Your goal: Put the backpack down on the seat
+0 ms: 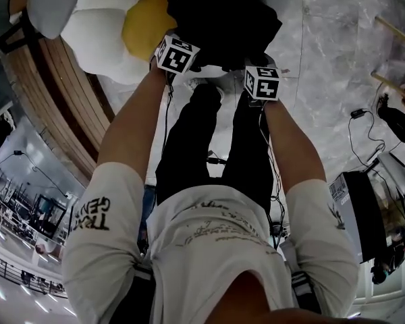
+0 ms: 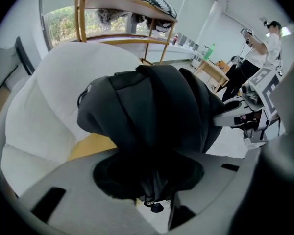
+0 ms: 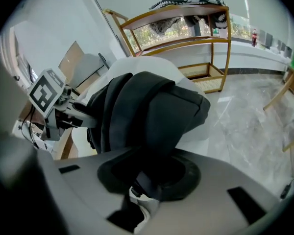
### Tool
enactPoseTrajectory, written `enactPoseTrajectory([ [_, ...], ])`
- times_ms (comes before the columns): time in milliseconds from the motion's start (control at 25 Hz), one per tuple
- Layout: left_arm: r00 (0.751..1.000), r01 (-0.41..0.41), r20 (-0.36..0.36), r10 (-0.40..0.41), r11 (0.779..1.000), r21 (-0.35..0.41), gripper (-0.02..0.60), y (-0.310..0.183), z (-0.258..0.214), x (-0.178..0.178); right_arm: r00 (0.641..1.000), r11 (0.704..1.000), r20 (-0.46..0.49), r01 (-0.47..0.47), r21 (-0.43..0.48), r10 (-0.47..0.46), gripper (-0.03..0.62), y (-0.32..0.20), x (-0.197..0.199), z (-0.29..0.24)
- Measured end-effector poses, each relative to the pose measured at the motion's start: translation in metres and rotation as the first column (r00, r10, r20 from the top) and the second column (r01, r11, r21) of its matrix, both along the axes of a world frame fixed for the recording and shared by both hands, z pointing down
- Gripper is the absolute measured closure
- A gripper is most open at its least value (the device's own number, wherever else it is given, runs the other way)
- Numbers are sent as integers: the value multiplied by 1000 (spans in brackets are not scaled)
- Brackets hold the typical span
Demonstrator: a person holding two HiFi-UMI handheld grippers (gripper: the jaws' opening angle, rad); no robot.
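A black backpack [image 1: 224,20] rests on a white flower-shaped cushion seat [image 1: 98,19] with a yellow middle [image 1: 143,25]. My left gripper [image 1: 177,54] is at the bag's near left side and my right gripper [image 1: 262,82] at its near right. In the left gripper view the backpack [image 2: 152,106] fills the middle, and a black strap runs down between my left gripper's [image 2: 154,199] slightly parted jaws, with a gap beside it. In the right gripper view the backpack [image 3: 152,111] bulges ahead, and a strap crosses loosely between my right gripper's [image 3: 137,195] jaws.
A wooden rack [image 3: 186,28] holding a patterned cloth stands behind the seat by the window. Marble floor [image 1: 337,39] lies to the right, with a wooden frame [image 1: 399,52], cables and equipment [image 1: 364,208]. A person [image 2: 264,43] stands far off.
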State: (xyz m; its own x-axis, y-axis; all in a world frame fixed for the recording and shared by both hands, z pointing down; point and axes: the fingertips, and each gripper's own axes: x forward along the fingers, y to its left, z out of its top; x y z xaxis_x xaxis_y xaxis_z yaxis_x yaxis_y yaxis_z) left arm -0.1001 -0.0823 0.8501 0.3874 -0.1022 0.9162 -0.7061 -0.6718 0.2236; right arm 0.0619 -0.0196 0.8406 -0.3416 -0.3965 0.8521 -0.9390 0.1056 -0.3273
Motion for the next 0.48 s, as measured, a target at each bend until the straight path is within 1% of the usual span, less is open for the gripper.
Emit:
enactPoseTrajectory([
  [40,1000,20,-3,-20,1000,23,386,-3,0,-5,1000,1000,-17,5,-10,-5,489,-1,0,1],
  [80,999,41,-7,-41,998,42,310,-5,-2,-9,999,1000,-40,3,-20,-4,436,-2,2,3],
  [120,998,69,-11,-69,996,52,290,-5,-5,-13,998,1000,-64,-7,-27,5,385,-2,7,3],
  [160,995,104,-13,-104,993,56,279,-4,-8,-17,996,999,-88,-22,-26,19,356,-3,14,2],
  [240,984,178,-17,-177,982,62,273,-1,-17,-23,993,999,-110,-45,-7,44,348,-7,26,-8],
  [320,969,245,-23,-244,966,76,273,1,-31,-29,996,999,-77,-32,6,33,349,-10,26,-25],
  [360,961,277,-16,-277,956,96,290,2,-42,-34,999,1000,-48,-11,8,11,351,-11,21,-37],
  [400,951,308,-3,-310,943,127,454,2,-55,-42,1000,1000,-24,14,13,-14,441,-11,14,-49],
  [440,939,338,4,-343,928,159,560,2,-69,-49,999,999,-8,37,24,-37,556,-11,8,-62],
  [480,928,368,-1,-374,913,177,560,3,-82,-53,999,998,-1,54,39,-54,557,-12,3,-75],
])
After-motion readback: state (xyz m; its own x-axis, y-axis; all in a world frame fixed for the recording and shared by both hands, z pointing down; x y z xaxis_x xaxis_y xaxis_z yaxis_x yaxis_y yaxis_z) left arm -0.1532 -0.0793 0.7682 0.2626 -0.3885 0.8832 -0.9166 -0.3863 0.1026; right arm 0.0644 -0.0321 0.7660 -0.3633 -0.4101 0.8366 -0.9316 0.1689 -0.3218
